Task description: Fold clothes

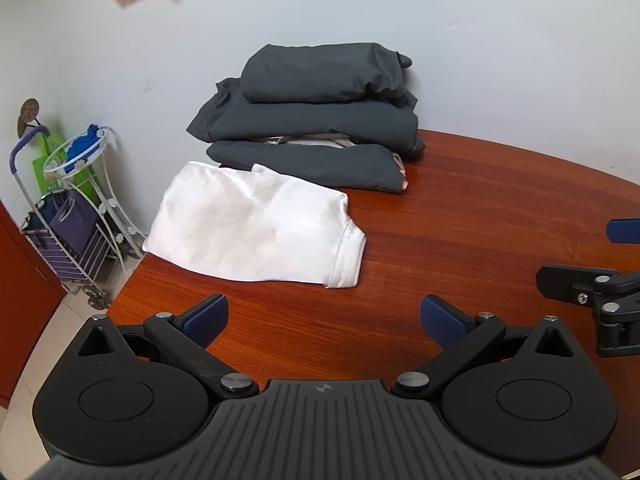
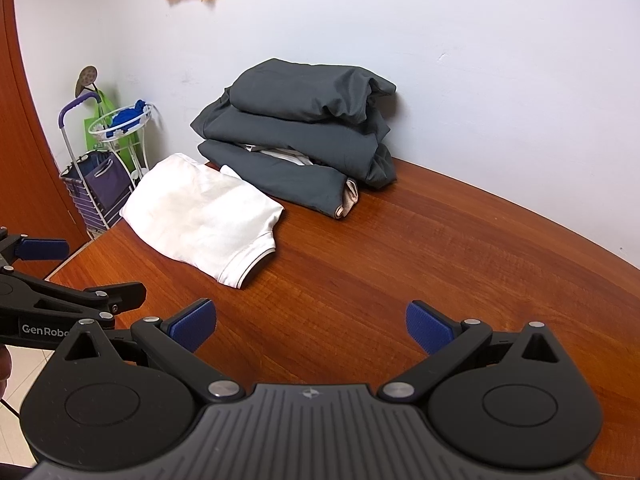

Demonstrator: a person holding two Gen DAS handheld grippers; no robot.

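Item one, my left gripper (image 1: 324, 320): jaws spread wide, nothing between the blue pads (image 1: 208, 318), hovering over bare table (image 1: 460, 216).

Item two, my right gripper (image 2: 311, 326): likewise spread wide and empty, just beside the left one, whose tip shows at my left edge.

Item three, white shirt (image 1: 256, 226): folded, lying flat on the table ahead of both grippers and slightly left, well apart from the pads, one ribbed hem nearest me.

Item four, grey stack (image 1: 316, 116): folded dark garments piled behind the shirt, against the wall (image 1: 480, 60), touching the shirt's far edge.

Item five, cart (image 1: 60, 236): on the floor, left of the table.
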